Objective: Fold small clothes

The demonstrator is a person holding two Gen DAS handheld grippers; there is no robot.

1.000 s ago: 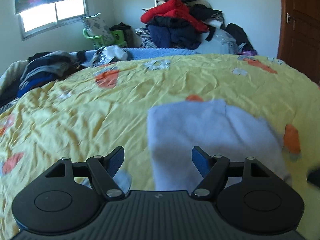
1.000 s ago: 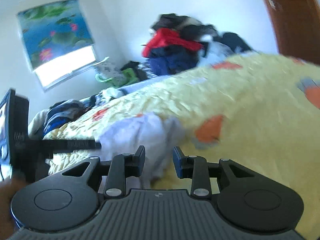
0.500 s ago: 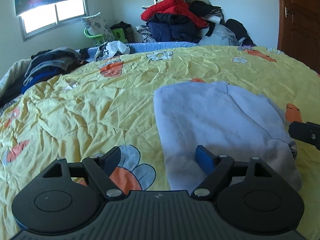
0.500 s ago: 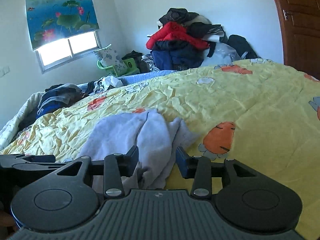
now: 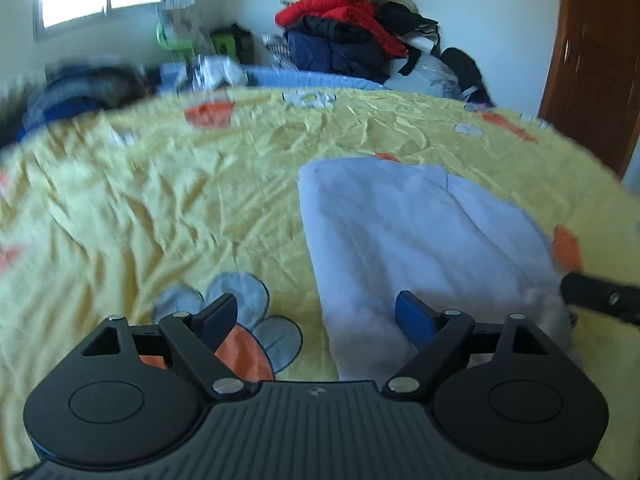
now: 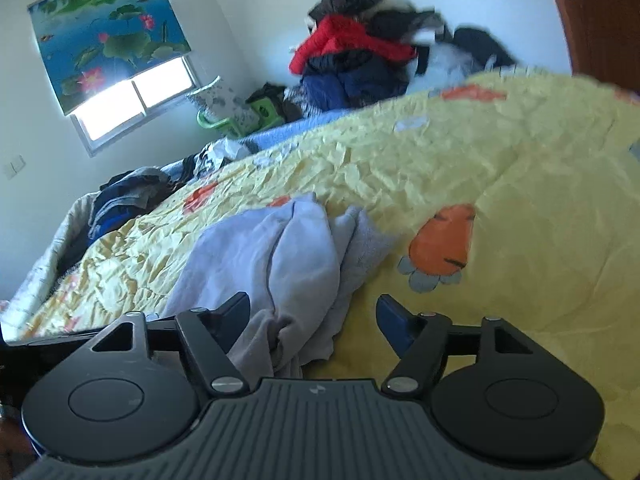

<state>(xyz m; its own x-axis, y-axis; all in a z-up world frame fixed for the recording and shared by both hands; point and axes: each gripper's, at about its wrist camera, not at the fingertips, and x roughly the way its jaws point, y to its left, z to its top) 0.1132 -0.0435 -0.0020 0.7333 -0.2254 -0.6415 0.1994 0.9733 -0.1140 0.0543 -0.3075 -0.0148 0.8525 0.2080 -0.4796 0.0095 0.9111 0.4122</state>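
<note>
A pale lilac garment (image 5: 416, 240) lies folded flat on the yellow bedspread (image 5: 160, 208). My left gripper (image 5: 316, 320) hovers low over its near left corner. Its jaws are opening, with only the garment's edge between them and no pad pressing on it. In the right wrist view the same garment (image 6: 280, 256) looks bunched at its near end. That end lies between the fingers of my right gripper (image 6: 314, 316), whose jaws are also opening and stand clear of the cloth. A black finger (image 5: 600, 300) of the right gripper shows at the right edge of the left wrist view.
A tall heap of clothes topped by a red jacket (image 5: 348, 20) stands beyond the bed's far edge. Dark folded clothes (image 6: 124, 196) lie at the bed's far left. A wooden door (image 5: 592, 64) is on the right, and a green chair (image 6: 240, 120) stands under the window.
Both pairs of jaws have spread wider, the right one much more. The garment, blurred a second ago, now lies flat on the bed. Both grippers have sunk slightly towards it.
</note>
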